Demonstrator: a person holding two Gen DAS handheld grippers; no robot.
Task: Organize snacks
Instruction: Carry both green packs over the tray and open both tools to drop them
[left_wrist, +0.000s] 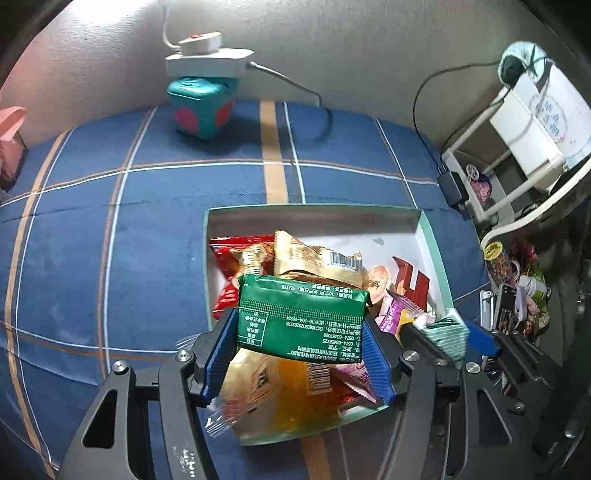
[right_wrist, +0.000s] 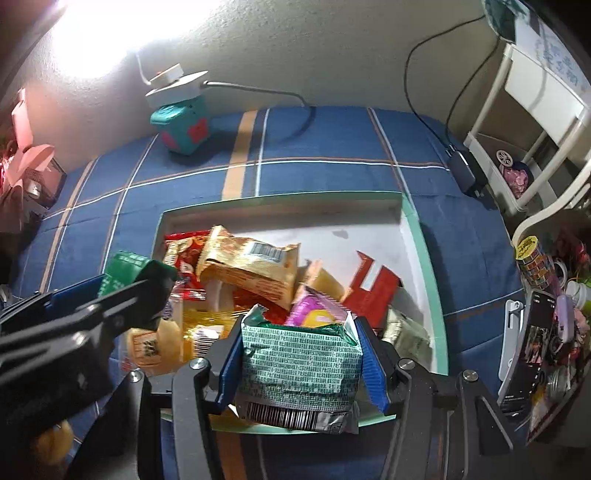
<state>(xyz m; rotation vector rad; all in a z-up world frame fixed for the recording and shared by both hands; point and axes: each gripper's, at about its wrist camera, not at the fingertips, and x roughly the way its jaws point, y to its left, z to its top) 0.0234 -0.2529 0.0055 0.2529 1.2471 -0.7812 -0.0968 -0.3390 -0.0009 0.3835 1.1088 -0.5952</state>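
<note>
While both hands hang over open box (left_wrist: 430, 236) on plaid bed (left_wrist: 110, 229), left gripper (left_wrist: 301, 332) jaws clench dark green packet (left_wrist: 301, 317), long axis crosswise, 3-to-9. Right gripper (right_wrist: 301, 362) jaws clench pale green packet (right_wrist: 299, 365), also crosswise. Snack pile (right_wrist: 251, 266) lies at 12 o'clock from both; right hand nearer bare box floor at 1 o'clock.

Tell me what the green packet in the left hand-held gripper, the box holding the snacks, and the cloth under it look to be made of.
Green packet: probably glossy printed plastic film; it shines and creases, with a crimped edge.
Box: likely matte cardboard; thin, flat, stiff walls, white inside, pale green outside.
Cloth: seemingly soft woven fabric; matte blue plaid with shallow folds.
</note>
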